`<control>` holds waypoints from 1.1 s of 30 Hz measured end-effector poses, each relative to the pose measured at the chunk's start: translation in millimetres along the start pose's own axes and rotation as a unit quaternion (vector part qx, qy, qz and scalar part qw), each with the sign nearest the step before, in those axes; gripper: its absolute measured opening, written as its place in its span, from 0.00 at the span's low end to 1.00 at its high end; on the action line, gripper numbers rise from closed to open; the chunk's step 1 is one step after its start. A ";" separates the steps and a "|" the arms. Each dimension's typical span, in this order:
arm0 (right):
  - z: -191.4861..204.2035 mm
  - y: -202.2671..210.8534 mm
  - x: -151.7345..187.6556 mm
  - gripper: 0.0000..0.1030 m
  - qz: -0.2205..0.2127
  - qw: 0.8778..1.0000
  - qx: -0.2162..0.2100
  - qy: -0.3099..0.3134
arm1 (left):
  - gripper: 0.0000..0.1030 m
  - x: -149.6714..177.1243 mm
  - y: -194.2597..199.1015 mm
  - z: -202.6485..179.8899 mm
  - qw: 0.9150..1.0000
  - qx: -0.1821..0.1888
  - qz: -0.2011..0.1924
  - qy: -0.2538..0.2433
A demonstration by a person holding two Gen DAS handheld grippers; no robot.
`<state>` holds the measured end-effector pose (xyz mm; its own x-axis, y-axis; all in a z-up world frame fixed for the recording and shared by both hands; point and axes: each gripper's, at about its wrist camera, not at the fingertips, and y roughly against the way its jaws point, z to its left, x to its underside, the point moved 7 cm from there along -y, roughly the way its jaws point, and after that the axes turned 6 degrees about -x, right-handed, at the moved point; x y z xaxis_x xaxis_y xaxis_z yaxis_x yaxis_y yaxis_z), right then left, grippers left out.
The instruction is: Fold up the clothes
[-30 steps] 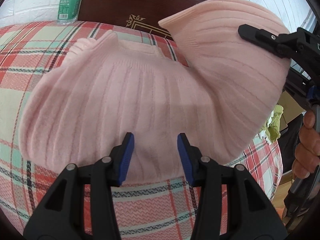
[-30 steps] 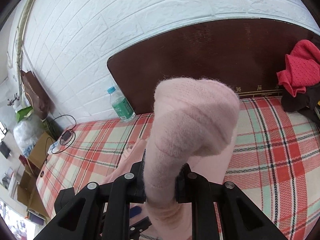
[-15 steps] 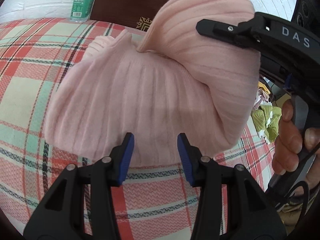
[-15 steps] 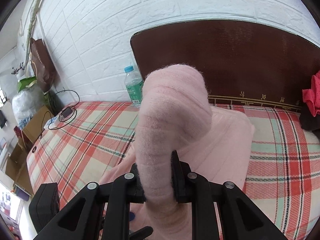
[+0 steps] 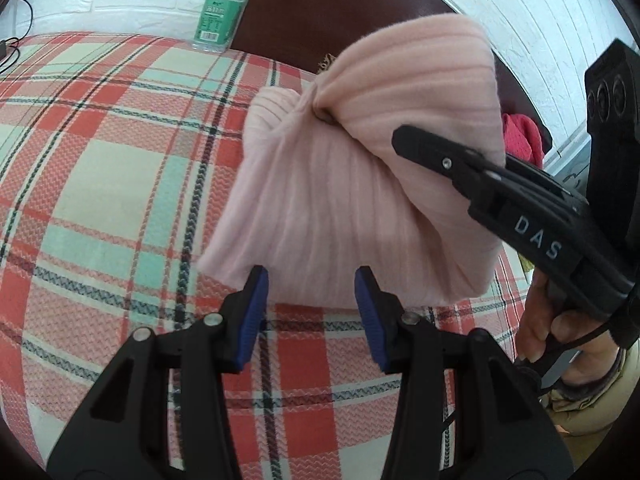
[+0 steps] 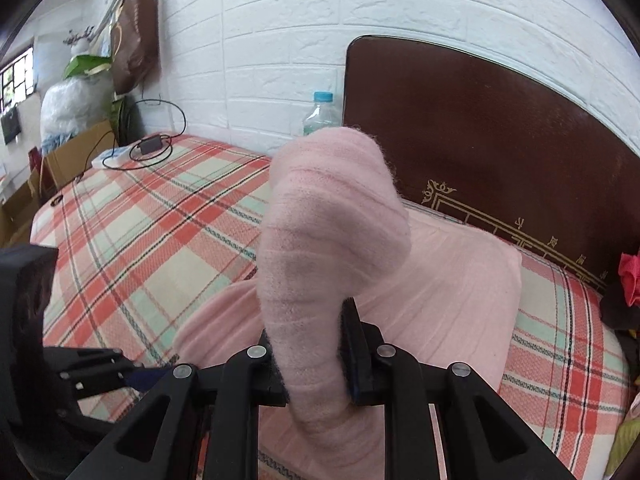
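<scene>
Change since earlier frame: right tongs have carried the gripped fold further across the sweater's body and rolled; the folded part now covers more of the garment, and the left tongs have drawn sideways along the hem.
Left tongs: released, blue pads apart, nothing between them; poised just at the near hem, judged ready to pin or catch that edge while the fold comes over.
Right tongs: clenched on a bunched side of the pink ribbed sweater, cloth standing up between the pads; held raised so the layer clears the body beneath it.
Person's hand: wrapped round the right tool's handle, at the bed's right edge.
Sweater location: on the plaid bed cover, body flat, one side lifted and doubled over.
Step judged: side fold partly made, not yet laid down.
Beyond: water bottle upright beside the dark headboard; red garment heaped at the far right.
</scene>
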<state>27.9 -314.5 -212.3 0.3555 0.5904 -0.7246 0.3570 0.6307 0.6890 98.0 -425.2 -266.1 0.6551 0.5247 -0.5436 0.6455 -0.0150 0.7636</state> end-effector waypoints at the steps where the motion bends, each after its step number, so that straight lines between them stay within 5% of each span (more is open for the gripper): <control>1: 2.5 -1.2 1.2 0.19 0.002 1.000 0.002 0.007 | 0.46 0.1 2.4 4.6 1.000 -0.002 -0.001 0.004; 11: 38.0 -18.2 28.4 0.29 0.024 0.989 0.044 0.140 | 0.46 -5.0 27.1 40.0 0.999 -0.035 -0.030 0.025; 19: 61.4 -23.5 56.2 0.56 0.032 0.975 0.041 0.217 | 0.46 -24.8 61.1 31.2 0.997 -0.027 -0.072 0.012; 27: 73.5 4.7 66.2 0.58 -0.001 0.970 -0.038 0.239 | 0.46 -41.7 64.7 -7.0 0.996 -0.017 -0.084 -0.037; 33: 40.7 42.8 57.4 0.57 -0.010 0.978 -0.134 0.158 | 0.46 -61.5 36.0 -39.7 0.992 -0.032 -0.075 -0.094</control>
<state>98.7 -274.2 -223.9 0.0500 0.6763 -0.7349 0.1073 0.7280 0.6772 65.4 -424.2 -191.4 0.6187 0.3483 -0.7042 0.7196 0.1086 0.6859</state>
